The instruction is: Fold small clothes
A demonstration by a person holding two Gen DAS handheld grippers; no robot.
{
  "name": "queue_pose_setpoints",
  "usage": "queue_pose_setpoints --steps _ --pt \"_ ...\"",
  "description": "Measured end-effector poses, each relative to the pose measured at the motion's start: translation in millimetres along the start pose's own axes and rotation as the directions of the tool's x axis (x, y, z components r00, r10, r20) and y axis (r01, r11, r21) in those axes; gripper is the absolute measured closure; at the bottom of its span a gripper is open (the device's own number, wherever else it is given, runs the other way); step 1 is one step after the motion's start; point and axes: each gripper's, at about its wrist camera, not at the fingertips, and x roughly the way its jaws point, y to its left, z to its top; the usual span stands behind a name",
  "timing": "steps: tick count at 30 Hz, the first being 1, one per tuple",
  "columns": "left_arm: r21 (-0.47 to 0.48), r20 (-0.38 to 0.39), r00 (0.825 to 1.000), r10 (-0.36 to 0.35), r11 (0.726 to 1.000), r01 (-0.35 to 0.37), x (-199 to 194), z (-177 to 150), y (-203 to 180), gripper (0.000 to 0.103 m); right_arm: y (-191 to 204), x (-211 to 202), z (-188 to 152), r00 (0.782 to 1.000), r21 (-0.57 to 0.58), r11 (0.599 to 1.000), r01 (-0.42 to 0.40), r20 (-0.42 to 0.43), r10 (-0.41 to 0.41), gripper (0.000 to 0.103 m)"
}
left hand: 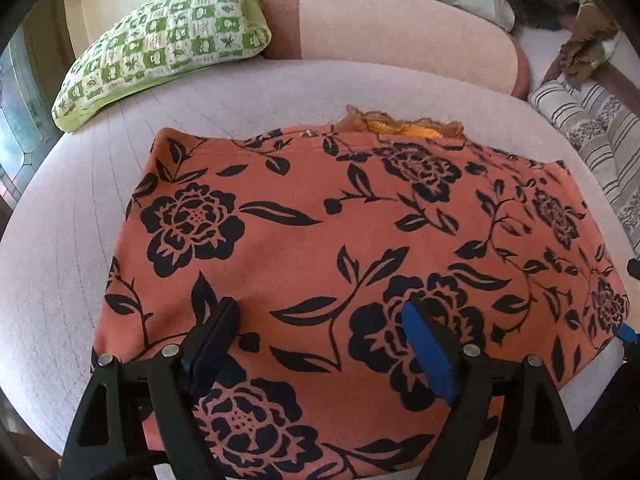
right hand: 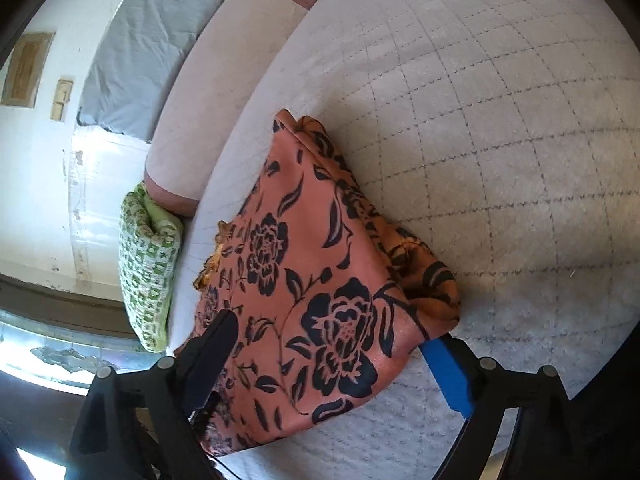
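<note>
1. The left gripper [left hand: 320, 320] hovers with fingers spread wide; the folded orange floral garment [left hand: 340, 240] lies flat beneath and ahead of them on the quilted bed [left hand: 60, 240]
2. The right gripper [right hand: 332, 348] is spread wide too; the garment's near corner [right hand: 320, 360] sits between its fingers; a green pillow [right hand: 148, 264] lies left of them

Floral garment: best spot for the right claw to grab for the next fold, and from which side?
Judging by its pose, take the floral garment at its loose layered edge by the blue finger. Bring the right claw in low from the bare quilted mattress side: the layers bunch and lift there, elsewhere the cloth lies flat.
</note>
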Motion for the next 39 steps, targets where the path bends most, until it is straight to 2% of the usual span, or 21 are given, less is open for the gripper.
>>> queue_pose_setpoints --steps 7,9,12,13,14,16,20,23,25,27,29,31,33,34,36,39 --pt "0.003 0.004 1.000 0.014 1.000 -0.014 0 -2 -1 0.019 0 1 -1 1.000 -0.026 1.000 0.006 0.000 -0.006 0.013" --pt "0.007 0.005 1.000 0.016 1.000 -0.016 0 -2 -1 0.018 1 2 -1 0.999 -0.044 0.998 0.033 0.000 -0.033 0.020" --pt "0.005 0.005 1.000 0.016 1.000 -0.016 0 -2 -1 0.017 3 2 0 0.997 -0.065 0.995 0.074 -0.005 -0.075 0.038" --pt "0.004 0.006 1.000 0.016 1.000 -0.016 1 -2 -1 0.017 3 2 0 0.996 -0.079 0.993 0.093 -0.009 -0.094 0.053" --pt "0.005 0.007 1.000 0.017 1.000 -0.017 1 -3 -2 0.017 3 2 1 0.994 -0.091 0.990 0.109 -0.016 -0.111 0.083" --pt "0.008 0.011 1.000 0.020 1.000 -0.020 2 -3 -3 0.016 2 2 0 0.992 -0.107 0.987 0.120 -0.019 -0.123 0.086" --pt "0.011 0.008 1.000 0.011 1.000 -0.011 2 -3 -1 0.016 11 -13 -8 0.988 -0.153 0.977 0.149 0.050 -0.143 0.091" --pt "0.006 0.009 1.000 0.017 1.000 -0.017 4 -3 -1 0.015 2 -2 -8 0.983 -0.153 0.972 0.181 0.008 -0.182 0.091" --pt "0.006 0.012 1.000 0.018 1.000 -0.018 4 -3 -2 0.015 -4 -2 -6 0.988 -0.134 0.979 0.151 -0.009 -0.154 0.087" --pt "0.003 0.010 1.000 0.010 1.000 -0.010 4 -3 -1 0.015 2 -12 -6 0.984 -0.154 0.972 0.176 0.005 -0.178 0.074" --pt "0.002 0.012 1.000 0.006 1.000 -0.006 3 -3 -1 0.015 5 -26 -4 0.979 -0.170 0.964 0.203 0.036 -0.200 0.037" --pt "0.006 0.023 1.000 0.008 1.000 -0.008 3 -5 -2 0.015 14 -43 5 0.971 -0.203 0.952 0.230 0.113 -0.210 0.034" --pt "0.008 0.032 0.999 0.009 1.000 -0.009 3 -6 -2 0.014 26 -45 20 0.972 -0.248 0.943 0.222 0.129 -0.195 0.034" --pt "0.007 0.033 0.999 0.009 1.000 -0.009 3 -7 -2 0.014 32 -41 28 0.978 -0.264 0.943 0.201 0.115 -0.176 0.034" --pt "0.007 0.034 0.999 0.004 1.000 -0.004 3 -7 -1 0.014 49 -16 53 0.990 -0.336 0.932 0.139 0.032 -0.136 0.034" --pt "0.014 0.037 0.999 -0.004 1.000 0.004 1 -8 1 0.014 68 32 90 0.989 -0.428 0.896 0.115 -0.031 -0.142 0.034"
